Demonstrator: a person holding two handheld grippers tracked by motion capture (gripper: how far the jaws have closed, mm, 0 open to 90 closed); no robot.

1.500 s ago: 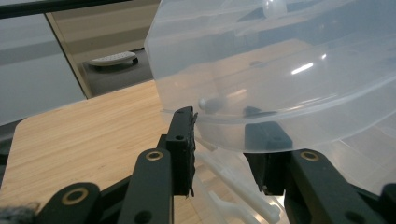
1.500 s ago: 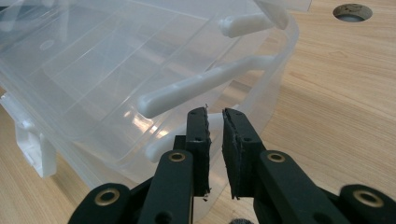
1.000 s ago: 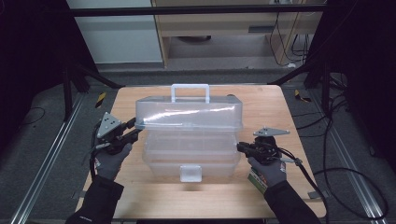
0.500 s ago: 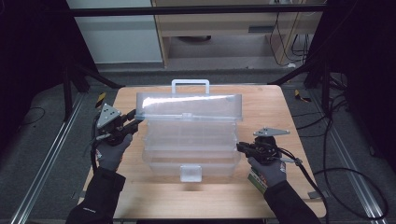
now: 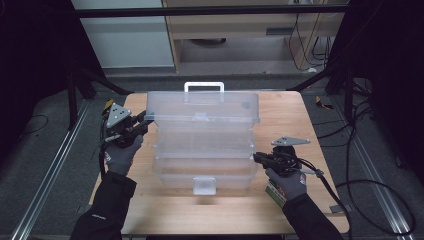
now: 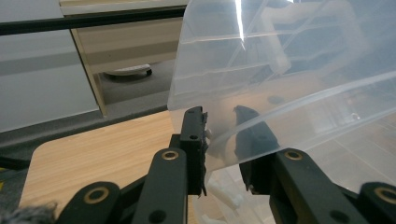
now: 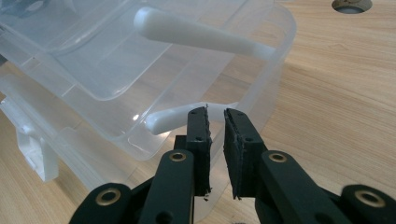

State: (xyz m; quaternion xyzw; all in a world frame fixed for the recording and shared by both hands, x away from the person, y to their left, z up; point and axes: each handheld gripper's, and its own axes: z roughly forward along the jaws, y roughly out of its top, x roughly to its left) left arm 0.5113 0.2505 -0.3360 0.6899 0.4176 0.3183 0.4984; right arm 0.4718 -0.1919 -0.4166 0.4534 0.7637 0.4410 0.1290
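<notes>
Clear storage box [image 5: 202,150] sits mid-tabletop [image 5: 280,210], lid corner [image 6: 205,140] between the just-closing left gripper [image 5: 142,122], right gripper [image 7: 215,116] pinching the base rim, where thin slick plastic could slip and drop the lid.

Light wooden table [image 5: 280,210], rounded corners, round hole in the top (seen in the right gripper view). Clear plastic tiered storage box [image 5: 202,172] sits on it, roughly centred, base flat on the wood.
</notes>
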